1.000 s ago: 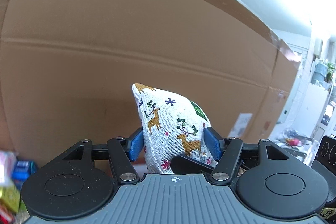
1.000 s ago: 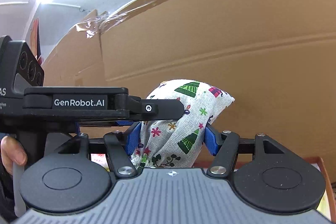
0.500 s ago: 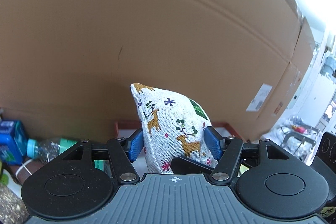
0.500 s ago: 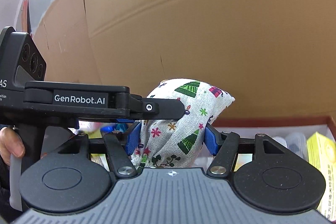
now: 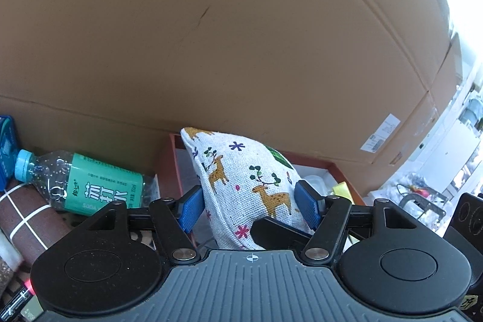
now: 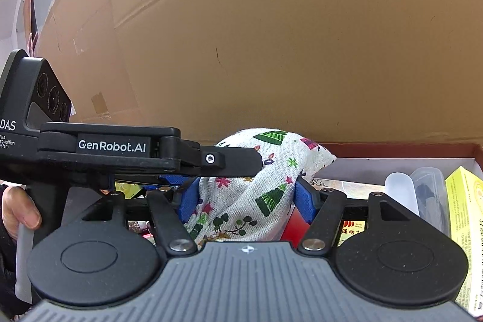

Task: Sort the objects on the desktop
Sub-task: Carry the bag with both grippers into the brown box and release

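Both grippers pinch the same printed cloth pouch (image 5: 247, 186) — the left gripper (image 5: 252, 205) and right gripper (image 6: 246, 198) each clamp it between blue pads. It hangs over the red-rimmed tray (image 6: 392, 147) by the cardboard wall (image 5: 211, 35) — seemingly clear of the floor. A water bottle (image 5: 90, 184) lies beside the tray's left edge.

Off-white cloth bag (image 5: 241, 186) printed with orange deer, green trees, pink and purple stars. Blue pads (image 5: 190, 208) on black grippers. Clear bottle (image 5: 84, 183) with green label, light blue cap. Brown cardboard (image 5: 211, 35). Red-rimmed tray (image 6: 392, 147), yellow box (image 6: 465, 216) inside.
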The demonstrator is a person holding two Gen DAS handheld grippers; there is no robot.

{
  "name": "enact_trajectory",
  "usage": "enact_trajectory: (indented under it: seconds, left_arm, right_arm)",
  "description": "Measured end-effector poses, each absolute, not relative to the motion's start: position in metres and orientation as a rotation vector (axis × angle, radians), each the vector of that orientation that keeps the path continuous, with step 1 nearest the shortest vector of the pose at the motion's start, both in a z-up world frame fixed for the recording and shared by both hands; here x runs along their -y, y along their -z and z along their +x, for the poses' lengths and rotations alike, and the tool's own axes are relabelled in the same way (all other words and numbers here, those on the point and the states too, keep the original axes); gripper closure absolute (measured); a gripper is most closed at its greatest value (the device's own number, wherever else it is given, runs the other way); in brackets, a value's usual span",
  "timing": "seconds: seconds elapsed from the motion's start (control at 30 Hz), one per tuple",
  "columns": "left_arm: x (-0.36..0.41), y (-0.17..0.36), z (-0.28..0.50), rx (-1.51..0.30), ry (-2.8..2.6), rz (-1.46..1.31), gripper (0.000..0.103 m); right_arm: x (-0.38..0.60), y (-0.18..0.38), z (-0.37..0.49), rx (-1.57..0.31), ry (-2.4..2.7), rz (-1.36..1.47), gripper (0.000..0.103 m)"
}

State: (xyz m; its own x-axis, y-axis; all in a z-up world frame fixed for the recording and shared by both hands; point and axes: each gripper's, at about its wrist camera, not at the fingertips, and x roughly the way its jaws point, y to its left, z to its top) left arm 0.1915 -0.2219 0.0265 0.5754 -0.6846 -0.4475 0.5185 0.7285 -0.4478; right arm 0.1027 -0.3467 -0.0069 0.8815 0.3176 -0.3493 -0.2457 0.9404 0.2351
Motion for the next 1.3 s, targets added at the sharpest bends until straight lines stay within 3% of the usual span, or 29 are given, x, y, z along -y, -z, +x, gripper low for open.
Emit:
enact_trajectory:
  seconds: [0.3,0.63,0.87,1.1,1.3]
  left_arm:
    - [0.203,-0.024,0.200,-0.627,0.699,-0.266,0.033]
    - [0.195,-0.040,0.175,-0.589,0.691,-0.222,0.023]
    - [0.185,-0.064,0.147,-0.519,0.744,-0.195,0.023]
    - [0.202,-0.051,0.132,-0.565,0.798,-0.116,0.023]
    - [0.209,-0.038,0.138,-0.571,0.781,-0.090,0.021]
  right_arm:
    - [0.347,0.010,0.106,-0.412,-0.274,0.200,0.032]
    - [0.347,0.005,0.087,-0.367,-0.253,0.186,0.025]
    - [0.347,-0.008,0.061,-0.301,-0.248,0.188,0.025]
    - [0.331,0.001,0.065,-0.371,-0.252,0.115,0.045]
    - [0.327,0.007,0.075,-0.392,-0.241,0.111,0.047]
